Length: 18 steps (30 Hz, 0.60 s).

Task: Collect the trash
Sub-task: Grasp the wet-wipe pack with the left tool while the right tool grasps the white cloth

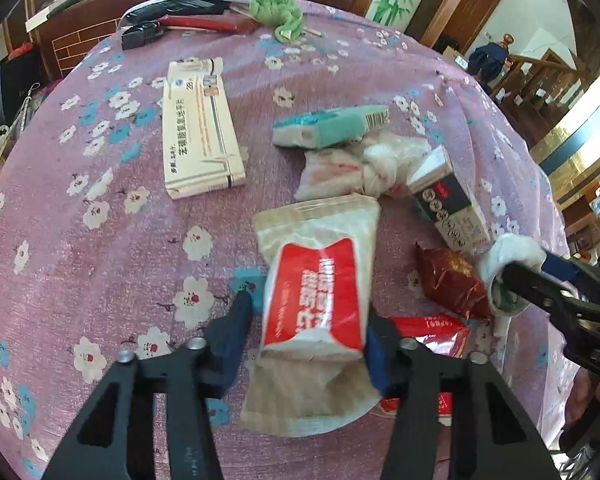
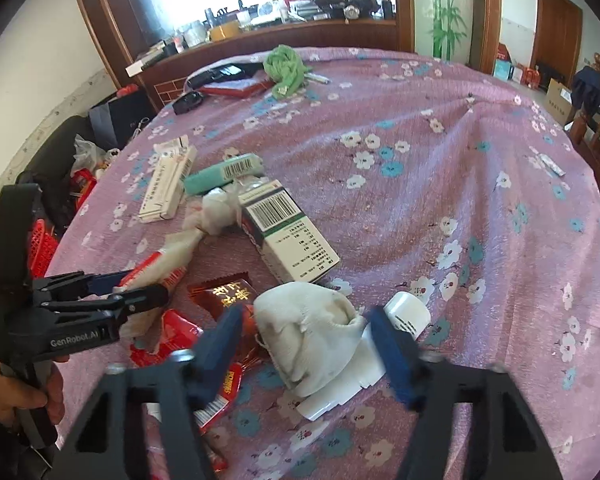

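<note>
Trash lies on a round table with a purple flowered cloth (image 1: pixel 80 240). My left gripper (image 1: pixel 306 328) is closed on a red-and-white pouch (image 1: pixel 316 300); from the right wrist view it (image 2: pixel 140 284) pinches that pouch (image 2: pixel 172 256). My right gripper (image 2: pixel 306 334) has its pads against both sides of a crumpled white tissue wad (image 2: pixel 312 328) lying over a white tube (image 2: pixel 404 312). In the left wrist view it (image 1: pixel 516 276) grips that wad (image 1: pixel 508 256). Nearby lie a dark-red candy wrapper (image 1: pixel 452 284), a medicine box (image 2: pixel 288 232), a teal pack (image 1: pixel 332 126), a long white box (image 1: pixel 200 132) and crumpled plastic (image 1: pixel 364 168).
A green cloth (image 2: pixel 286 68), a red book (image 2: pixel 236 86) and black items (image 2: pixel 220 72) lie at the far edge. A red basket (image 2: pixel 42 244) and bags (image 2: pixel 88 156) sit on the floor to the left. A wooden counter (image 2: pixel 260 40) stands behind.
</note>
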Tool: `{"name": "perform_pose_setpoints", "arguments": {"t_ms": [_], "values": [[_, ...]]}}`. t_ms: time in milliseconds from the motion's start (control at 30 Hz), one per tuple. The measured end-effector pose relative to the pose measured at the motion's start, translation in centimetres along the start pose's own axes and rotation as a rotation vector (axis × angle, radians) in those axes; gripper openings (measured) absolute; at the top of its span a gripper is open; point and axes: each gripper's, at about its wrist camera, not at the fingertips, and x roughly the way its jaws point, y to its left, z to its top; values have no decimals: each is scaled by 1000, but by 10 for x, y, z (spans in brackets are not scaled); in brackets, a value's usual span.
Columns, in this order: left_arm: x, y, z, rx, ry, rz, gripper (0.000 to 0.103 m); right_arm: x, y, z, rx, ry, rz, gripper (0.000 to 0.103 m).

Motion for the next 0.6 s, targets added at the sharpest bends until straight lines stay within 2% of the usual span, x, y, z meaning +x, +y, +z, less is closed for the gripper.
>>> {"name": "perform_pose_setpoints", "arguments": {"t_ms": [133,233,600], "values": [[-2,0,-1,-4,2,-32,42,2,1,0,-6,0,5,45],[-7,0,-6,2,-12,-35,41,-1,4,0,-9,-6,8,40],[-54,21,-23,-25,-98,-11,41,-31,16,0,-1,-78,67,40]]}}
